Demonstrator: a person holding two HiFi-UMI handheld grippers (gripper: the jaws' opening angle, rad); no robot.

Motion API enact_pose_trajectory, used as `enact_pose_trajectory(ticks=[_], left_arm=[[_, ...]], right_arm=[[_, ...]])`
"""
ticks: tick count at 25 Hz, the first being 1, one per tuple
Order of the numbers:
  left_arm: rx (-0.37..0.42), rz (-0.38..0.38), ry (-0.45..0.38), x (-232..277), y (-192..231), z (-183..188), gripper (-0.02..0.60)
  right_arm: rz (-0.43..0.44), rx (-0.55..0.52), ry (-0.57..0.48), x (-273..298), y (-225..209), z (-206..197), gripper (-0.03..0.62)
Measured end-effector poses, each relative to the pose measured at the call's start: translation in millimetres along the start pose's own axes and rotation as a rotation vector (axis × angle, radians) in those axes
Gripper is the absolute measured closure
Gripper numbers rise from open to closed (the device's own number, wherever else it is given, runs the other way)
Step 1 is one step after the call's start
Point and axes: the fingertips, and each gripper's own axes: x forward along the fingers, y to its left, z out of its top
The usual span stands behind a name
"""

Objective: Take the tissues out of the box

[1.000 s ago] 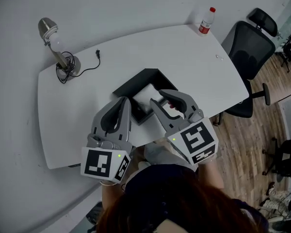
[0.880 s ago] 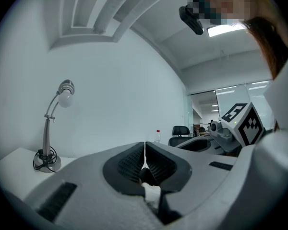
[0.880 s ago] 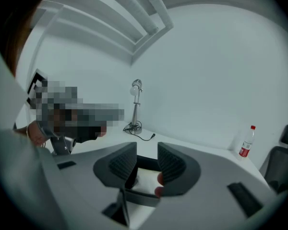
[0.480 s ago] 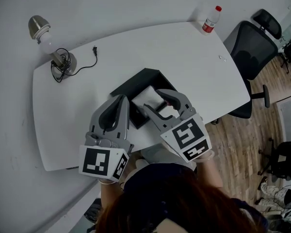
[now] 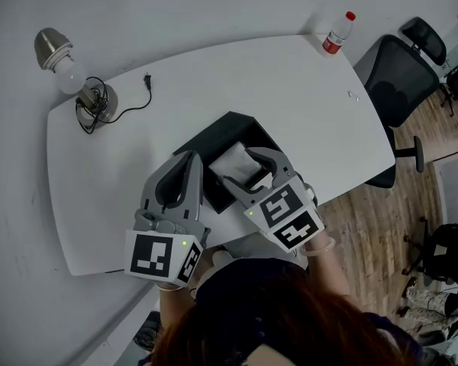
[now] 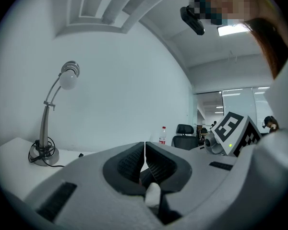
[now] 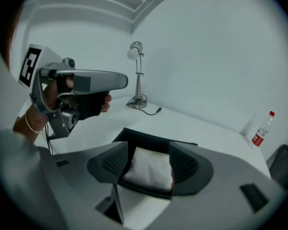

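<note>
white table (image 5: 290, 97) bears a lamp (image 5: 72, 75), a bottle (image 5: 337, 35) and the black box (image 5: 217, 134).

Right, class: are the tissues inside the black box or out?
Inside. The white tissues lie within the black box, between the opening jaws of the right gripper, not pressed.

Box (image 5: 211, 136) near corner hidden, bottle (image 5: 337, 35) label illegible

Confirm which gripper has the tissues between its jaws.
The right gripper: its jaws are opening and straddle the white tissues in the black box. The left gripper is shut, away from the tissues, pointing toward the wall.
</note>
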Motion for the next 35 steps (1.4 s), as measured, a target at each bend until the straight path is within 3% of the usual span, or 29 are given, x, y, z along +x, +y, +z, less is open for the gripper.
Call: enact_pose_trajectory(ticks=[20, 35], left_arm=[[-0.054, -0.012, 0.021, 20, 19, -11, 0.555], [-0.074, -0.019, 0.024, 21, 19, -16, 0.555]], right_arm=[[0.076, -0.003, 0.348, 41, 2, -45, 0.293], [0.013, -0.036, 0.497, 52, -1, -63, 0.293]])
